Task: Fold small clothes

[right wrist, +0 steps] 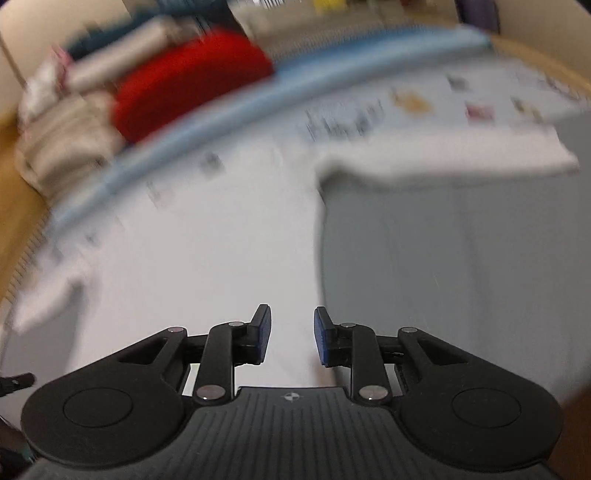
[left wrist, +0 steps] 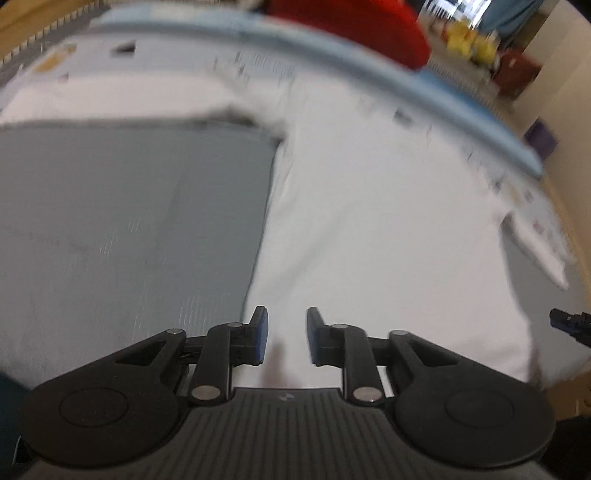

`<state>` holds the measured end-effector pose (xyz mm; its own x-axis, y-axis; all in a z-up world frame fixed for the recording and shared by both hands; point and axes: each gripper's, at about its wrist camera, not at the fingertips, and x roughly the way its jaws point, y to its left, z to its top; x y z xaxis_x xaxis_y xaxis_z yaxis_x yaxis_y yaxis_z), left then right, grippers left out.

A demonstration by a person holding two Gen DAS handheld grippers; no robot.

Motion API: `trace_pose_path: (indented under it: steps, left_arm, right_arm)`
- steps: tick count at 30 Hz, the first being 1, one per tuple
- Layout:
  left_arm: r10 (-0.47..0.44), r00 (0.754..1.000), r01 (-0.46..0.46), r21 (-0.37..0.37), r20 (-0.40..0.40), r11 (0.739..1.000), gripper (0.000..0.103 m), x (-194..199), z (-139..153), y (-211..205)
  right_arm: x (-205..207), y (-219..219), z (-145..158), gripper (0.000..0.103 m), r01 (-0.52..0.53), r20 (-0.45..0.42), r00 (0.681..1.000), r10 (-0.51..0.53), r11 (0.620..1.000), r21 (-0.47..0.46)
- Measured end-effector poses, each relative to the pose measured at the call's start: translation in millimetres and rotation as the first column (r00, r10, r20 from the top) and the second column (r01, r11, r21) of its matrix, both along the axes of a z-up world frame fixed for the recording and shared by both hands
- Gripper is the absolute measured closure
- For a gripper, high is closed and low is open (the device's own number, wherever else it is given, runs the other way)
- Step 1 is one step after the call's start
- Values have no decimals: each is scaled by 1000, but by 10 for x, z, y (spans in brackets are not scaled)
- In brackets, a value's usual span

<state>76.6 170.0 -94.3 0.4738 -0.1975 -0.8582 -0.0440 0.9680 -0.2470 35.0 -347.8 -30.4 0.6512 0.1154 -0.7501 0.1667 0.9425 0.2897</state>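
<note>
A white garment (left wrist: 369, 229) lies spread flat on a grey mat (left wrist: 129, 221), with small printed marks and a light blue band (left wrist: 369, 74) along its far edge. My left gripper (left wrist: 287, 334) is open and empty, just above the garment's near left edge. In the right wrist view the same white garment (right wrist: 207, 251) lies on the grey mat (right wrist: 443, 266). My right gripper (right wrist: 292, 334) is open and empty above the garment's near right edge. Both views are motion-blurred.
A red cushion-like object (left wrist: 369, 26) sits beyond the garment, also in the right wrist view (right wrist: 192, 77). Blurred beige and white fabrics (right wrist: 66, 125) are piled at far left. Yellow items (left wrist: 472, 40) stand at far right. The other gripper's tip (left wrist: 572, 325) shows at the right edge.
</note>
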Motion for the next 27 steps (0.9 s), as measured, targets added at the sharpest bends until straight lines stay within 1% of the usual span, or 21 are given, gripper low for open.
trace_pose_path:
  steps: [1, 2, 3, 4, 6, 9, 11, 14, 17, 18, 19, 20, 21, 22, 23, 24, 25, 26, 27]
  left_arm:
    - [1, 1000, -1, 38, -18, 999, 71, 12, -53, 8]
    - [1, 999, 2, 62, -35, 998, 66, 23, -94, 19]
    - [2, 998, 2, 68, -58, 998, 64, 36, -138, 38]
    - [4, 997, 2, 63, -81, 998, 63, 49, -185, 55]
    - [2, 991, 4, 46, -132, 999, 63, 63, -276, 85]
    - [-22, 985, 36, 77, -170, 996, 63, 35, -354, 86]
    - [-28, 983, 44, 88, -181, 995, 63, 0, -383, 97]
    - [-27, 983, 42, 79, -181, 996, 63, -29, -387, 133]
    - [-29, 983, 45, 82, -182, 996, 63, -53, -378, 137]
    - [-31, 983, 47, 84, -182, 995, 63, -41, -373, 126]
    - [-34, 983, 50, 87, -182, 995, 63, -43, -366, 125]
    - [-35, 983, 52, 88, -183, 995, 64, -45, -367, 124]
    - [-36, 983, 52, 86, -182, 995, 65, -41, -371, 117]
    - [-38, 983, 54, 83, -182, 995, 70, -37, -371, 107]
    - [-44, 983, 58, 74, -180, 996, 84, -46, -362, 108]
    - [-54, 982, 66, 60, -178, 996, 92, -44, -354, 102]
    - [-63, 983, 72, 52, -171, 996, 96, -28, -351, 91]
    - [-71, 986, 79, 48, -152, 996, 96, -52, -305, 90]
    - [-75, 988, 80, 36, -132, 996, 97, -77, -253, 96]
  right_arm:
    - [17, -6, -101, 77, -2, -33, 999, 2, 1000, -3]
    - [46, -10, -193, 76, -22, -65, 998, 23, 1000, 7]
    - [68, 0, -254, 76, -40, -86, 995, 42, 999, 20]
    - [94, 4, -319, 76, -59, -103, 993, 62, 998, 31]
    - [127, 43, -403, 73, -93, -126, 987, 95, 995, 22]
    - [143, 105, -502, 73, -126, -161, 979, 127, 992, 13]
    - [105, 106, -556, 73, -137, -189, 972, 139, 990, 23]
    - [31, 72, -581, 73, -118, -195, 975, 110, 993, -30]
    - [-13, -89, -580, 69, -60, -194, 979, 60, 998, 7]
    - [-30, -99, -578, 66, -64, -191, 979, 67, 998, 21]
    - [-39, -85, -588, 64, -87, -196, 976, 93, 995, 39]
    - [-51, -50, -607, 64, -118, -205, 971, 126, 992, 50]
    - [-35, 8, -621, 64, -140, -212, 966, 146, 989, 45]
    - [-51, 59, -628, 64, -169, -219, 961, 171, 985, 28]
    - [-55, 84, -627, 64, -184, -222, 957, 184, 983, 21]
    - [-70, 103, -607, 64, -198, -221, 955, 197, 980, 19]
    - [-71, 110, -584, 70, -205, -217, 955, 204, 979, 19]
    - [-84, 107, -537, 79, -210, -203, 957, 209, 978, 17]
    - [-92, 94, -486, 99, -210, -187, 960, 210, 977, 18]
